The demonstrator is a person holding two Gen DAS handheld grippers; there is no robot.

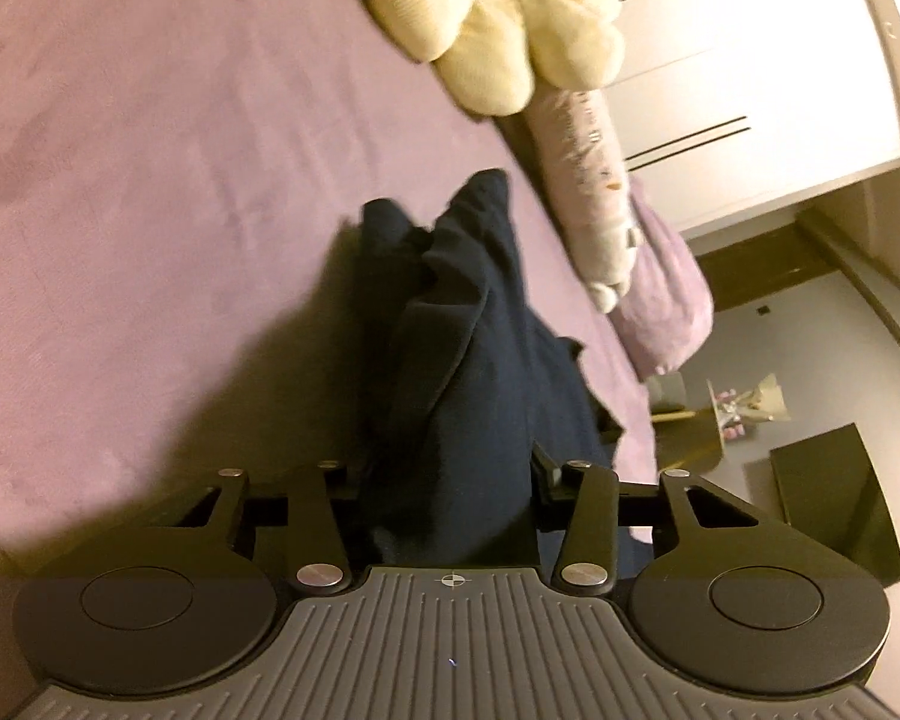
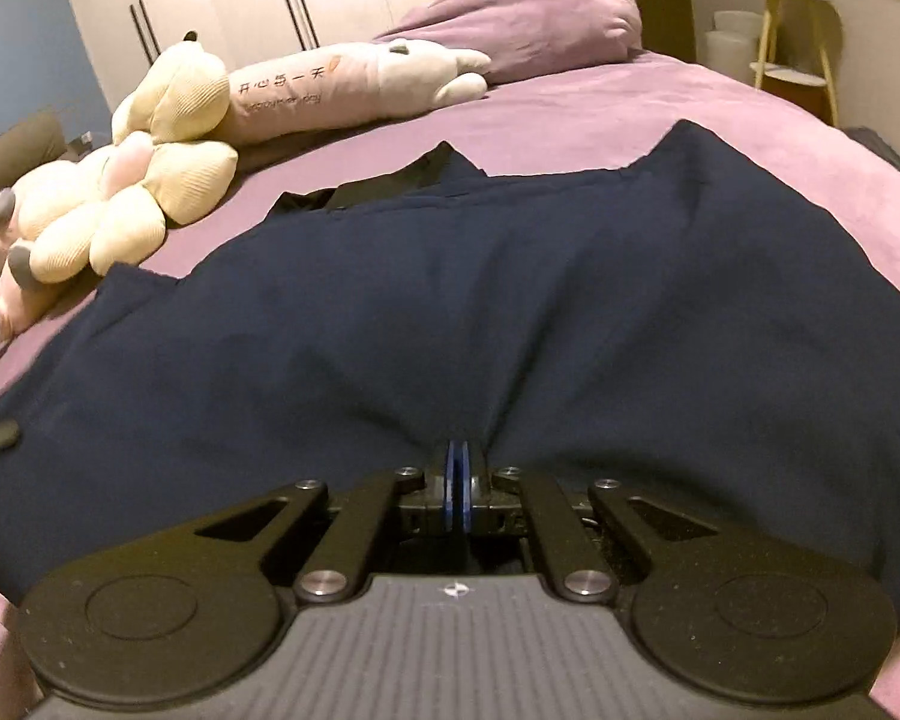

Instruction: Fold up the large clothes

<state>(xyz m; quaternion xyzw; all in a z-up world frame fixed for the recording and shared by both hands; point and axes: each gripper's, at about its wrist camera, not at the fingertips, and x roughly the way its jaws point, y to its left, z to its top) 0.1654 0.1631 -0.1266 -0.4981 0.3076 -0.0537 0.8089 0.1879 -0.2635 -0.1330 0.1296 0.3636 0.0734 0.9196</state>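
A large navy blue garment (image 2: 480, 312) lies spread over the purple bed (image 2: 720, 102). My right gripper (image 2: 457, 462) is shut, its blue pads pinching the garment's near edge. In the left wrist view the same garment (image 1: 468, 360) hangs bunched in folds from my left gripper (image 1: 450, 480), lifted above the bed (image 1: 150, 180). The left jaws stand wide apart with the cloth draped between them; its fingertips are hidden by the cloth.
A cream and pink flower plush (image 2: 120, 204) and a long pink plush (image 2: 342, 90) lie at the bed's far side, with a purple pillow (image 2: 528, 18). White wardrobe doors (image 1: 750, 90) stand behind. A small side table (image 2: 792, 30) stands beside the bed.
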